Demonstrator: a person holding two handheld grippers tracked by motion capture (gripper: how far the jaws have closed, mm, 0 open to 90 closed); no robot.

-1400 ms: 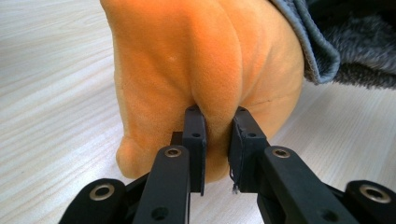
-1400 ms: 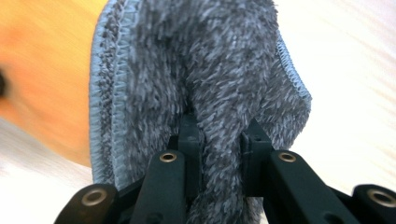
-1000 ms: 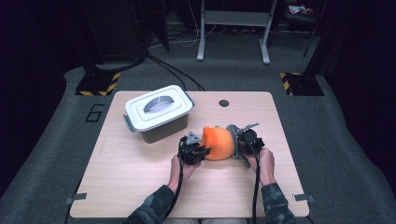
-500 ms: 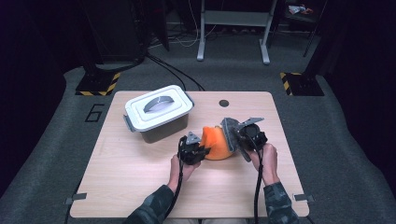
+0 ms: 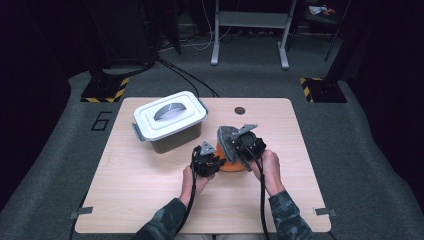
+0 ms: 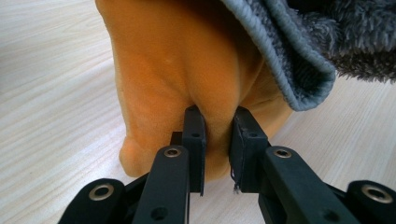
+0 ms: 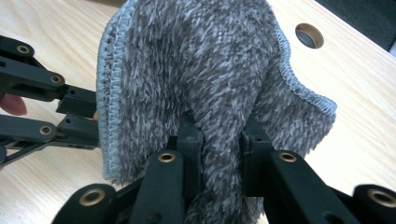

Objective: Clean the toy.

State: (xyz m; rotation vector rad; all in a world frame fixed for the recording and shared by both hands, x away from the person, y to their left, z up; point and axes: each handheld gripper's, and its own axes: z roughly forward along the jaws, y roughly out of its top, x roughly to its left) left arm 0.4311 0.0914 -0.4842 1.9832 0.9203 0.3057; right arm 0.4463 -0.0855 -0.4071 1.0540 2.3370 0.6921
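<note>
A cloth, orange on one face and fuzzy grey on the other, lies at the middle of the wooden table. My left gripper is low at the cloth's left side, its jaws shut on a fold of the orange face. My right gripper is shut on the grey pile and holds that part raised above the orange part. In the left gripper view the grey hem hangs over the orange fold. The left gripper's arms show beside the grey flap.
A grey box with a white handled lid stands behind and left of the cloth. A round cable hole sits near the table's far edge. Bare wood lies in front of the hands and at the right.
My right gripper has risen and shifted left with the grey part of the cloth, which now stands up and hides more of the orange. The left gripper has stayed put.
</note>
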